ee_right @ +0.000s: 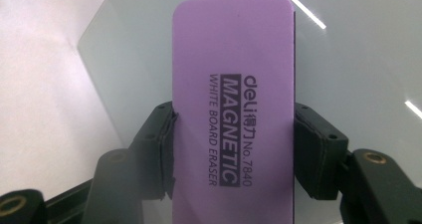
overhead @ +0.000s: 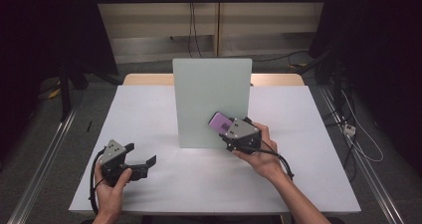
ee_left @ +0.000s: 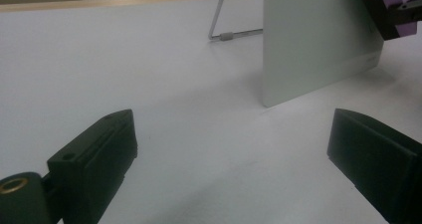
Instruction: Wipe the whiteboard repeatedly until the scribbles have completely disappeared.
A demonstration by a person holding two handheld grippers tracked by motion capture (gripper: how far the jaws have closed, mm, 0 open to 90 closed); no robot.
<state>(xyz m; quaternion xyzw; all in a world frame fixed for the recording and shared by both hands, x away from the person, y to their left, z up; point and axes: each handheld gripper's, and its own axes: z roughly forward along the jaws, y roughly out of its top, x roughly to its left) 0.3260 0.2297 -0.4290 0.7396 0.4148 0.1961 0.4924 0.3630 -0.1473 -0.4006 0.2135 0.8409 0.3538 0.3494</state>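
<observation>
The right gripper (overhead: 230, 129) clamps a flat purple rectangular whiteboard eraser (ee_right: 233, 104) by its long edges, its far end jutting beyond the jaws against the upright pale-green glass board (overhead: 211, 99) at mid-table. The left gripper (overhead: 142, 159) rests wide open and empty near the white table's (overhead: 308, 184) front-left corner.

White rectangular counter (overhead: 149, 109) on a wooden base; grey floor (overhead: 40, 134) with cables (overhead: 358, 134); beige wall (overhead: 149, 25) behind.

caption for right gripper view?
Right gripper clamps a purple eraser in front of the upright whiteboard.
</observation>
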